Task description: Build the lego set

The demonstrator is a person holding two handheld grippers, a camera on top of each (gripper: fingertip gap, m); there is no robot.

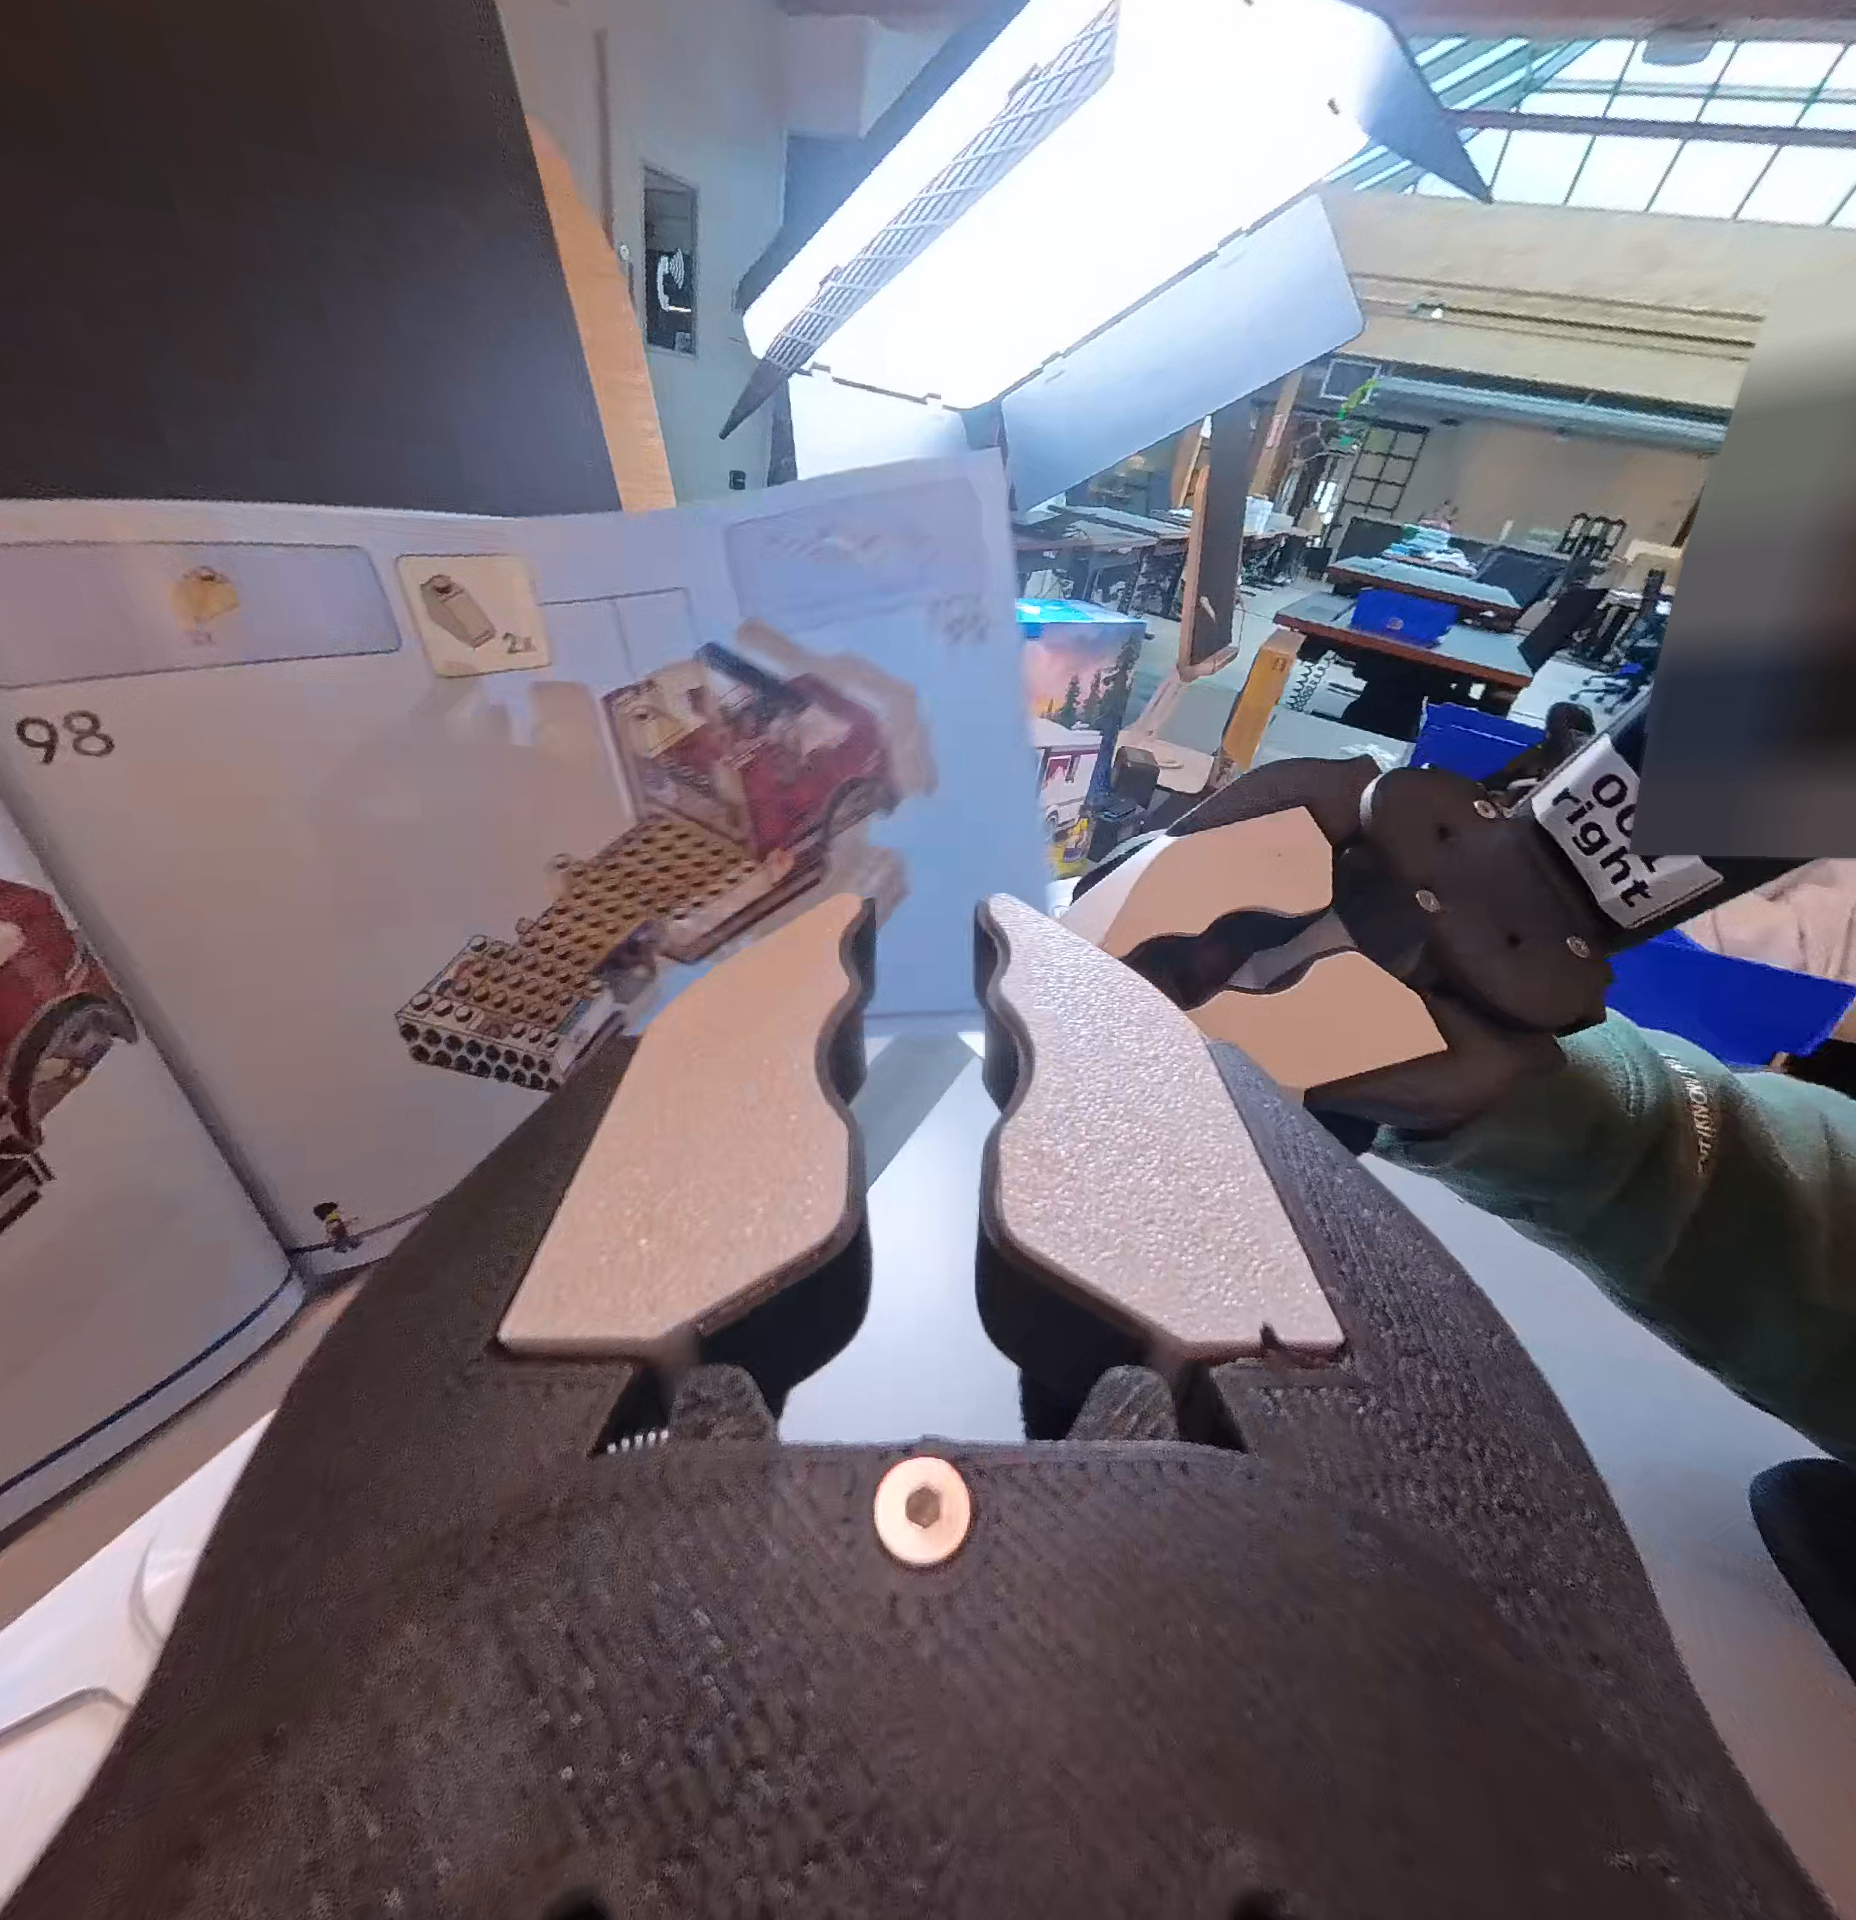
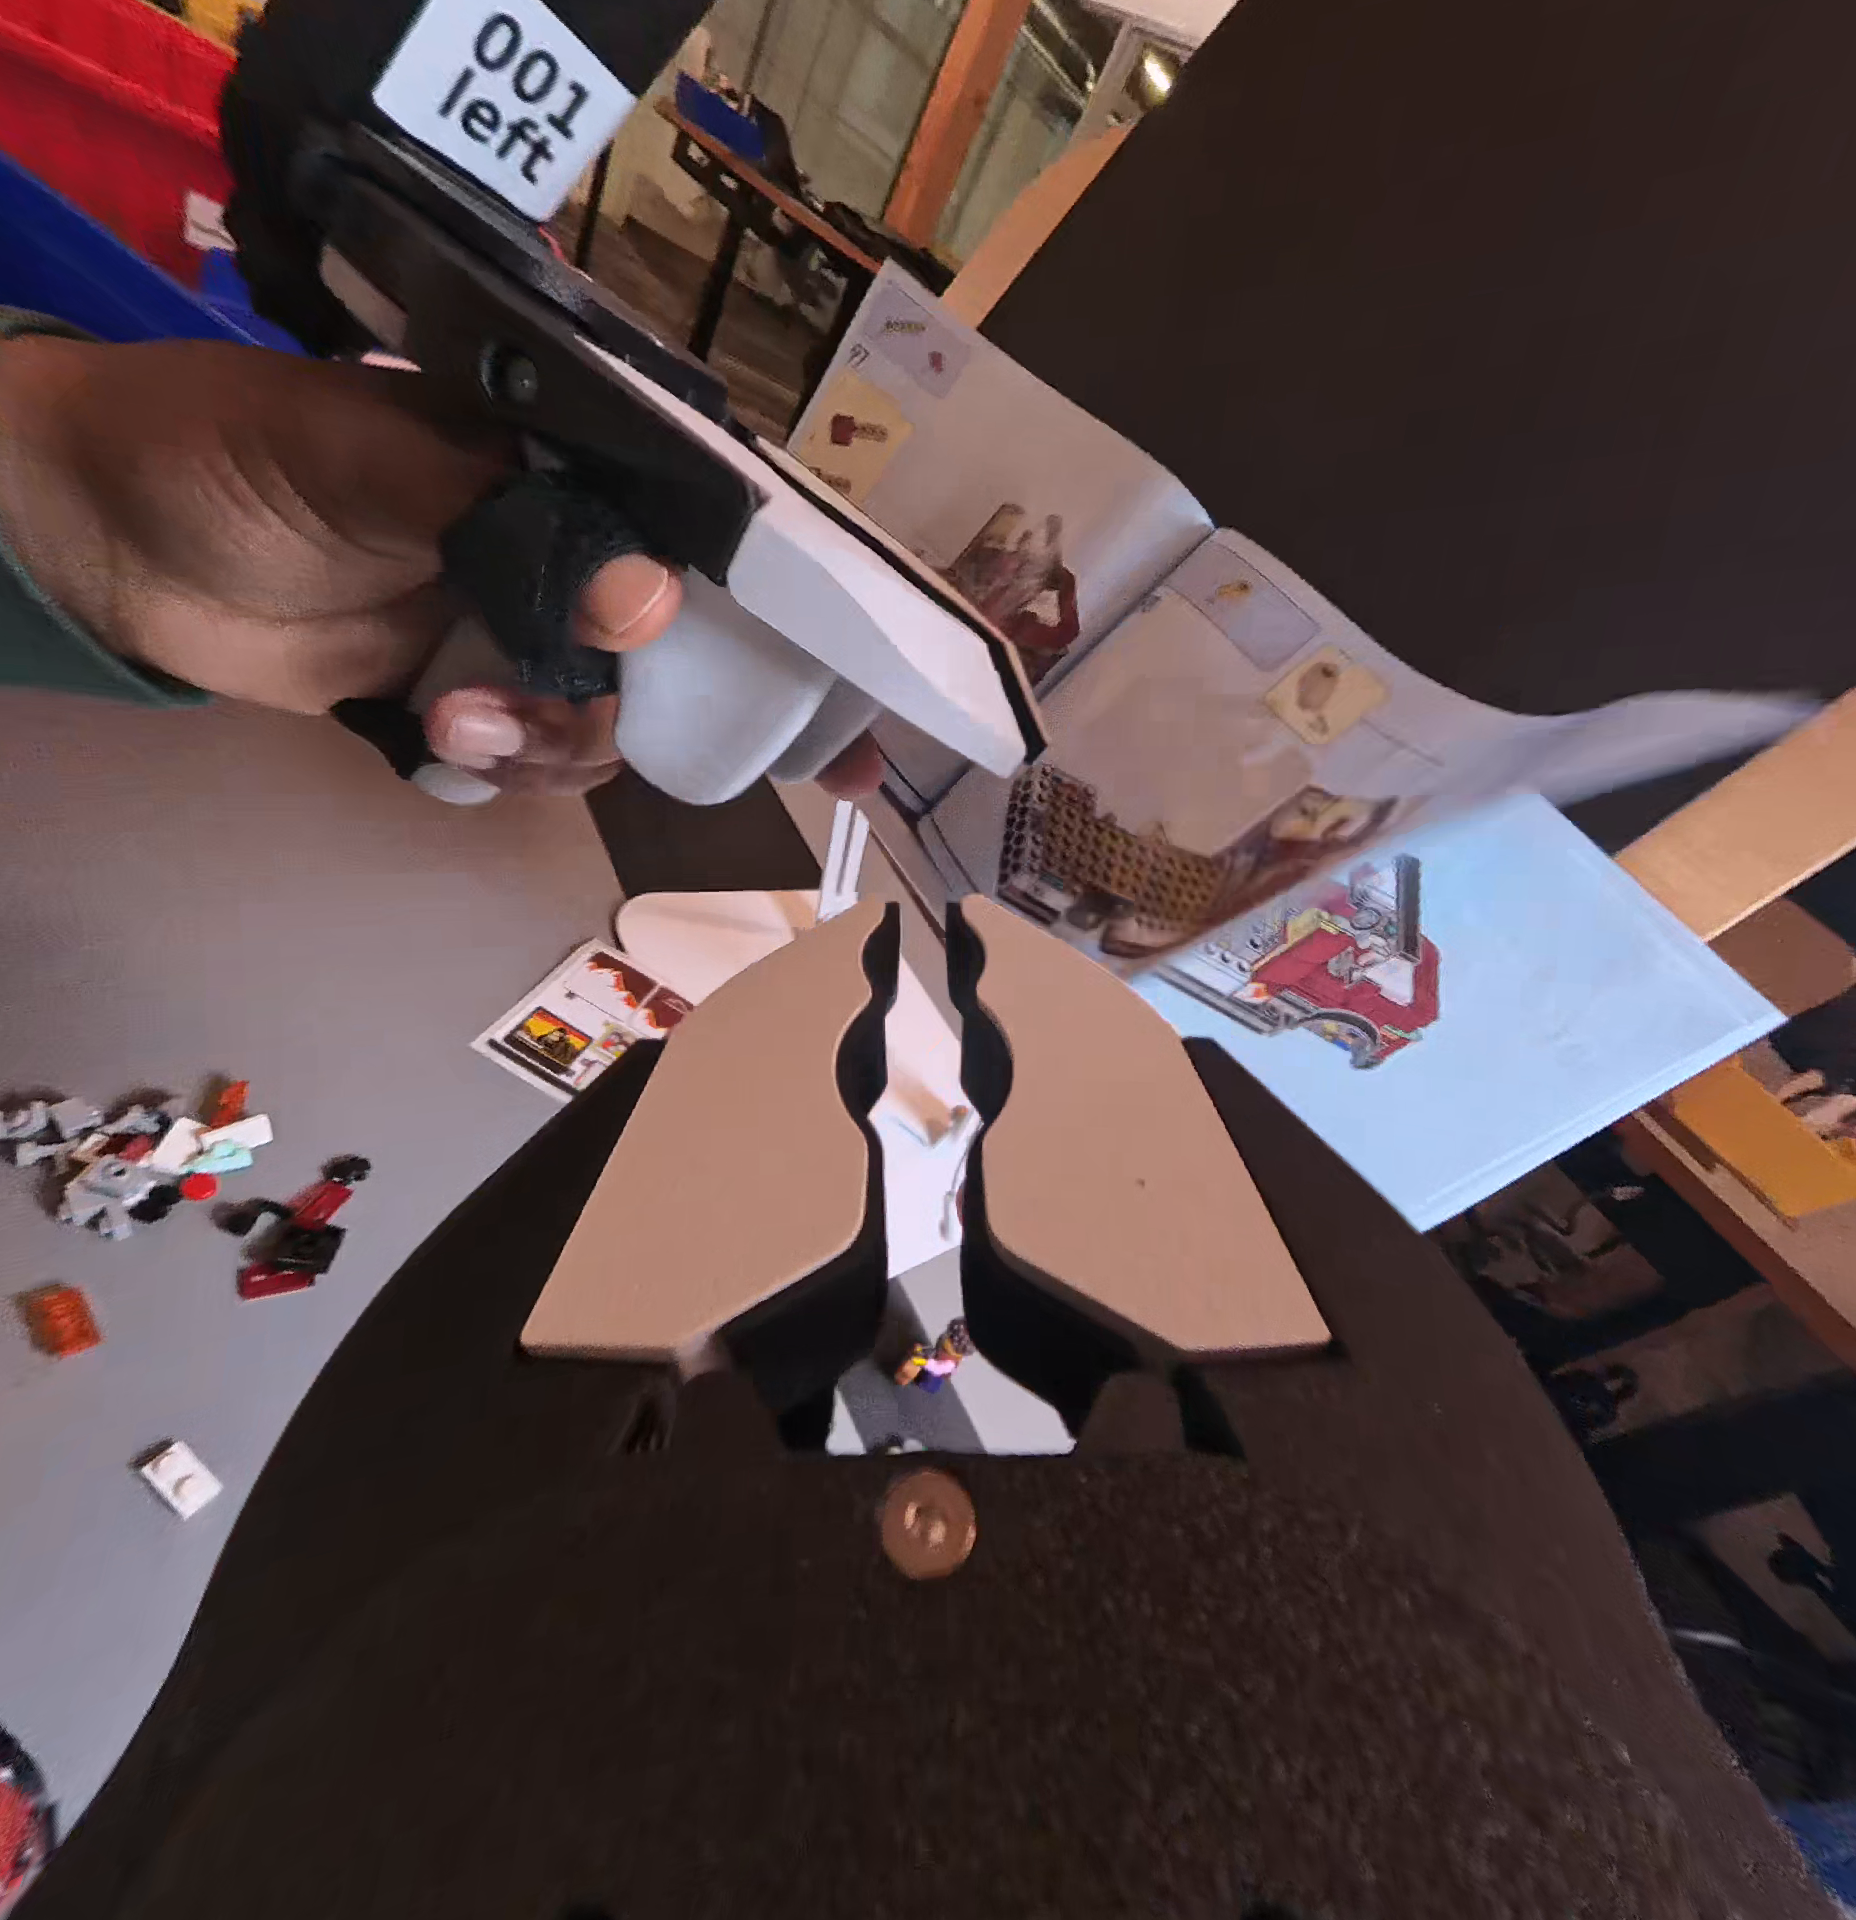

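**Both grippers raised before the open instruction booklet**

In the left wrist view the left gripper [image 1: 924, 914] sits nearest, its two pale textured fingers apart with nothing between them. Just beyond its tips, from nine to twelve o'clock, stands the instruction booklet [image 1: 363, 831], open and curving upward, its pale blue pages printed with a red truck on a tan studded base. At three o'clock the right gripper [image 1: 1204, 956] hangs in the air, jaws slightly apart and empty.

In the right wrist view the right gripper [image 2: 924, 920] shows a narrow gap between its tan fingers, holding nothing. At nine o'clock, loose lego pieces [image 2: 134, 1153] in grey, red, black and white lie scattered on the grey table [image 2: 280, 883], with a sticker sheet [image 2: 581, 1023] nearer the centre. A hand [image 2: 280, 530] at ten o'clock grips the left gripper's handle.
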